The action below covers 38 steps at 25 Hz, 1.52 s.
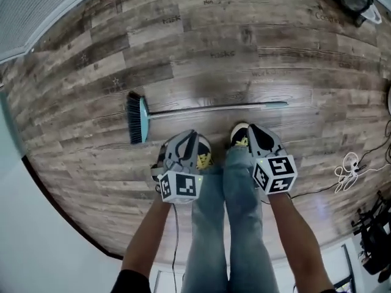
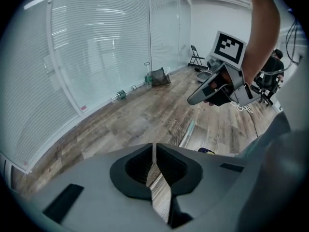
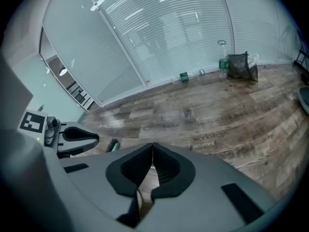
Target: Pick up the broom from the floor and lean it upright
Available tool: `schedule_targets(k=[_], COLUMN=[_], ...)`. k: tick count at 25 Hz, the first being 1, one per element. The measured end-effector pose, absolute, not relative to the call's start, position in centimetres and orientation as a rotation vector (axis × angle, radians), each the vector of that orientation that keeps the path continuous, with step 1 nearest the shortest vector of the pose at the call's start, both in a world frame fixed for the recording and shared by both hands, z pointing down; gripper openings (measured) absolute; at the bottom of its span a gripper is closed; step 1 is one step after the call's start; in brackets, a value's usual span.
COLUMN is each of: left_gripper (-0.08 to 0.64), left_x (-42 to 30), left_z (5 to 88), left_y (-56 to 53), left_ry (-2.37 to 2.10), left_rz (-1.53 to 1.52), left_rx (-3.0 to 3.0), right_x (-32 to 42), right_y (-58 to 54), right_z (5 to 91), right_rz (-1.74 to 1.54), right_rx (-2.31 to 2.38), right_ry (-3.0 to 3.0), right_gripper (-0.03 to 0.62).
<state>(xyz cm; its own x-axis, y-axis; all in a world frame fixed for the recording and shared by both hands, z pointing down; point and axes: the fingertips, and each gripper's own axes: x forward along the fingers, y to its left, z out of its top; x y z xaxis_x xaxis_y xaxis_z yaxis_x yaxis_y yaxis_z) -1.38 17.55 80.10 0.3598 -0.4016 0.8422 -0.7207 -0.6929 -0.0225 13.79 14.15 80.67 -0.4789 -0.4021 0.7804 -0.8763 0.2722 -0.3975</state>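
Observation:
A broom lies flat on the wooden floor in the head view, its teal head with dark bristles (image 1: 137,118) to the left and its thin handle (image 1: 220,107) running right. My left gripper (image 1: 185,140) hangs shut and empty just short of the handle, near the person's left shoe. My right gripper (image 1: 255,133) is also shut and empty, beside the right shoe. The left gripper view shows its jaws (image 2: 153,149) closed, a strip of the handle (image 2: 186,134) beyond them, and the other gripper (image 2: 193,99) at upper right. In the right gripper view the jaws (image 3: 152,148) are closed, with the broom head (image 3: 114,145) at left.
The person's jeans and shoes (image 1: 203,159) stand between the two grippers. White cables (image 1: 348,170) lie on the floor at right, a dark stand (image 1: 372,237) at lower right. A glass wall with blinds (image 2: 96,57), a dark bag (image 2: 158,76) and bottles (image 3: 222,64) line the far side.

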Motion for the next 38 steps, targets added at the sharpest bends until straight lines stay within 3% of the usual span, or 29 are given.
schedule_targets(k=[11,12,14,17,22,38], left_gripper=[0.028,0.05,0.172,0.181,0.179,0.145], left_x=[-1.5,-1.7,-2.1,-3.0,-3.2,-2.5], left_z=[101.4,102.9,105.9,109.2,112.0,113.4], left_y=[18.1,18.1,19.3,21.1,20.6,21.4], left_ry=[-0.719,-0.682,-0.591,-0.494,-0.416,-0.255], left_rz=[1.54,1.581,1.64,1.722,1.827,1.918], left_rx=[2.284,2.285,2.247,2.198,2.175,2.17], right_x=[13.4,13.0,12.4,12.1,12.1,12.3], right_y=[16.5,16.4,17.1,18.4,17.1,18.4], right_z=[99.0,100.1,101.9,103.9,104.9,106.4], right_rz=[1.275,1.282,1.327,1.387,1.395,1.513], right_rx=[1.142,1.135,1.116,1.103,1.135,1.182], right_ry=[-1.87,-1.875,-1.865,-1.82,-1.828,-1.773], right_gripper=[0.021,0.021,0.021,0.025,0.077,0.107])
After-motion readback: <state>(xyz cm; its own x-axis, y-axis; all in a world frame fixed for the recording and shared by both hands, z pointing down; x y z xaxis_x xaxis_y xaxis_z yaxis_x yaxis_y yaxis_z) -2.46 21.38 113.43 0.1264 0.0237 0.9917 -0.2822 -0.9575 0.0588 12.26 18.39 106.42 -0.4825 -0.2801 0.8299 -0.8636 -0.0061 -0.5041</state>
